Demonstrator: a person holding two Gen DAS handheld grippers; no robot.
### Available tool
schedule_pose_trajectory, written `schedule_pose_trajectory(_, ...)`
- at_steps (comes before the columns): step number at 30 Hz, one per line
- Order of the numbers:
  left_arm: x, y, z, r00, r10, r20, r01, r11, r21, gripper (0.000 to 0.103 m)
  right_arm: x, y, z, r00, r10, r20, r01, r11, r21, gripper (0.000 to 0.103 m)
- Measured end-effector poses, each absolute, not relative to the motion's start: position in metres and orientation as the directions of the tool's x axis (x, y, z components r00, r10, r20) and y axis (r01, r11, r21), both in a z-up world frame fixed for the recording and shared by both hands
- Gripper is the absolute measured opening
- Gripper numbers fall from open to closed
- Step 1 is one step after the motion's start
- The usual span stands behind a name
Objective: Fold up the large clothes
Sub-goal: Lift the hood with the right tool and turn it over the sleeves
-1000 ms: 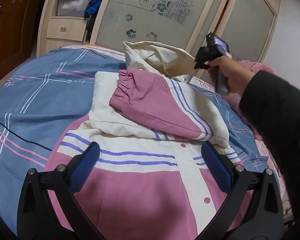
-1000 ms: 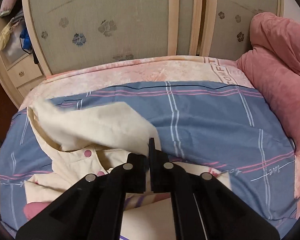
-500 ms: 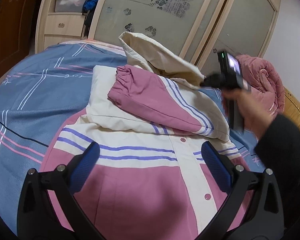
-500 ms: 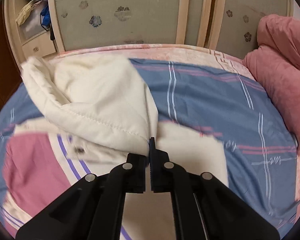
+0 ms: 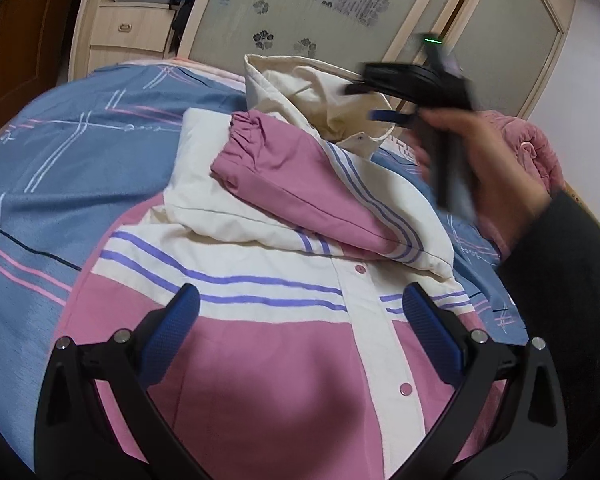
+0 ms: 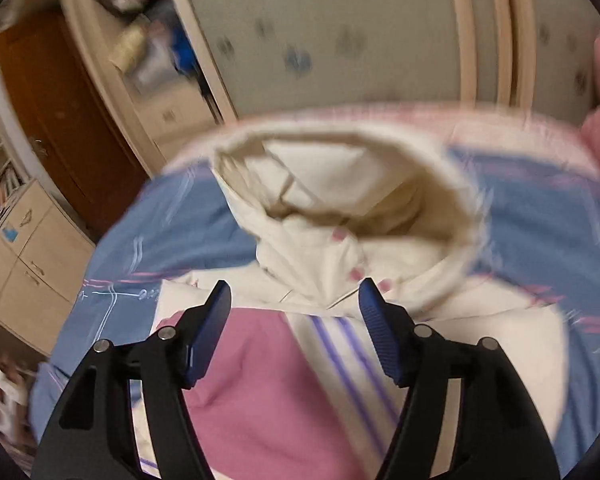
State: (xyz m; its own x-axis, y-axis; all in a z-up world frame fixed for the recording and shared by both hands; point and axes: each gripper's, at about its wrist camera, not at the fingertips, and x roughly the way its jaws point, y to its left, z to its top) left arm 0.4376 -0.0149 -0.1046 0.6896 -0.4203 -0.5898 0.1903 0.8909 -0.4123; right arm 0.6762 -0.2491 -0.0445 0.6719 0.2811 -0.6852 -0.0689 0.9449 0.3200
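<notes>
A pink and cream jacket point(image 5: 268, 344) with purple stripes lies on the bed, front up. One sleeve point(image 5: 300, 188) is folded across its chest. Its cream hood point(image 5: 320, 96) stands open at the far end; the right wrist view looks into the hood point(image 6: 340, 208). My left gripper point(image 5: 296, 320) is open and empty, low over the jacket's lower front. My right gripper point(image 6: 294, 304) is open and empty, above the folded sleeve point(image 6: 260, 380) just short of the hood. It shows blurred in the left wrist view point(image 5: 384, 100), held by a hand.
The bed has a blue plaid sheet point(image 5: 60, 168). A pink quilt point(image 5: 532, 152) is bunched at the right. Wardrobe sliding doors point(image 5: 340, 4) and drawers point(image 5: 128, 32) stand behind the bed. A brown door point(image 6: 60, 120) is at the left.
My right gripper was shut on the hood's edge and pulled it toward the jacket body. It has now opened, let the hood go, and swung left. The left gripper has barely moved.
</notes>
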Motion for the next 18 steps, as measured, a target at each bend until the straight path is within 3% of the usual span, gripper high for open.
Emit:
schedule_pose_trajectory(5, 0.436, -0.014, -0.105, 0.697, -0.408, -0.59, 0.195, 0.899, -0.391, 0.101, 0.754, -0.236, -0.068, 0.575, 0.279, -0.769, -0.024, 0.945, 0.325, 0.068)
schedule_pose_trajectory(8, 0.438, -0.011, -0.107, 0.694, -0.412, -0.59, 0.198, 0.898, -0.394, 0.101, 0.766, -0.209, -0.051, 0.633, 0.252, -0.732, -0.108, 0.965, 0.239, 0.068)
schedule_pose_trajectory(11, 0.441, -0.006, -0.109, 0.691, -0.416, -0.591, 0.198, 0.895, -0.399, 0.101, 0.757, -0.216, -0.019, 0.73, 0.357, -0.582, -0.125, 0.908, 0.4, 0.071)
schedule_pose_trajectory(14, 0.442, -0.001, -0.112, 0.684, -0.423, -0.594, 0.189, 0.89, -0.416, 0.101, 0.761, -0.257, -0.014, 0.761, 0.494, -0.42, -0.056, 0.696, 0.716, 0.094)
schedule_pose_trajectory(15, 0.443, 0.001, -0.113, 0.68, -0.433, -0.592, 0.187, 0.883, -0.43, 0.101, 0.77, -0.271, -0.024, 0.739, 0.56, -0.374, -0.015, 0.568, 0.823, 0.094)
schedule_pose_trajectory(18, 0.442, 0.003, -0.115, 0.674, -0.444, -0.59, 0.186, 0.875, -0.447, 0.101, 0.781, -0.291, -0.042, 0.755, 0.572, -0.321, 0.084, 0.401, 0.912, 0.094)
